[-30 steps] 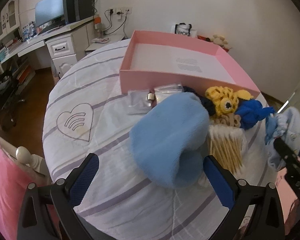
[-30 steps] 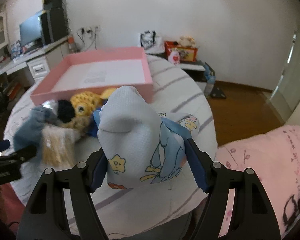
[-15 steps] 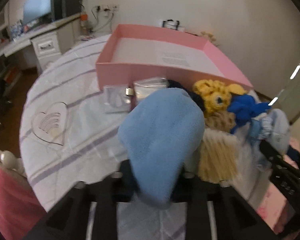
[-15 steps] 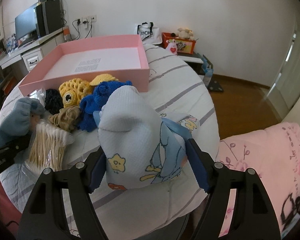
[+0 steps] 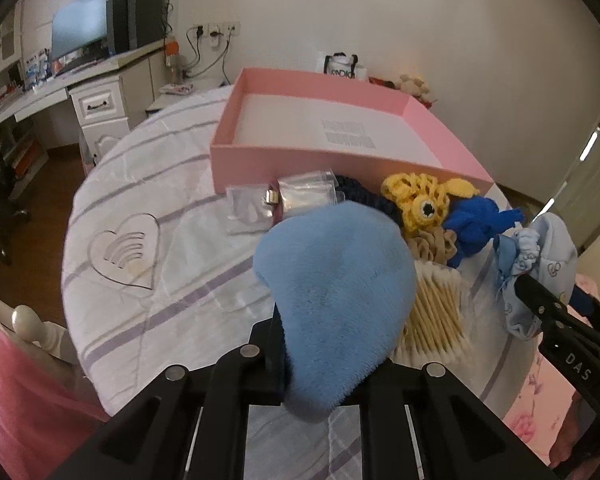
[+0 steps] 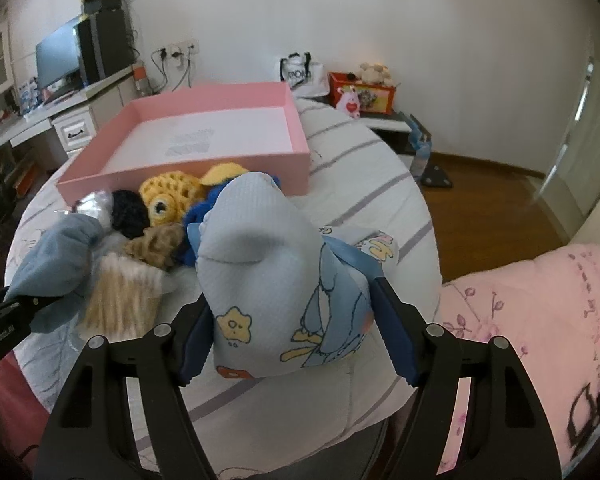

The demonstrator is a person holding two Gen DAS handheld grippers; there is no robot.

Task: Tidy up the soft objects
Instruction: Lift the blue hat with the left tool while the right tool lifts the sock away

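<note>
While a pink box [image 5: 260, 160] waits empty at the far side of the round, cloth-covered surface [image 5: 148, 184], both grippers grip soft items. The left gripper [image 5: 324, 376] has its fingers pressed tight on the lower edge of a blue fleece cloth [image 5: 336, 288], bunching it so it can likely be lifted clear of the pile. The right gripper [image 6: 296, 344] pinches a pale printed cloth pouch [image 6: 276, 280] between its fingers, which stand fairly wide around the bulk. Crocheted toys, among them a yellow one [image 5: 420, 204], and a pack of cotton swabs [image 5: 436, 312] lie just in front of the box, apparently gathered there for sorting. Judging by the bare box, nothing is yet stowed.
</note>
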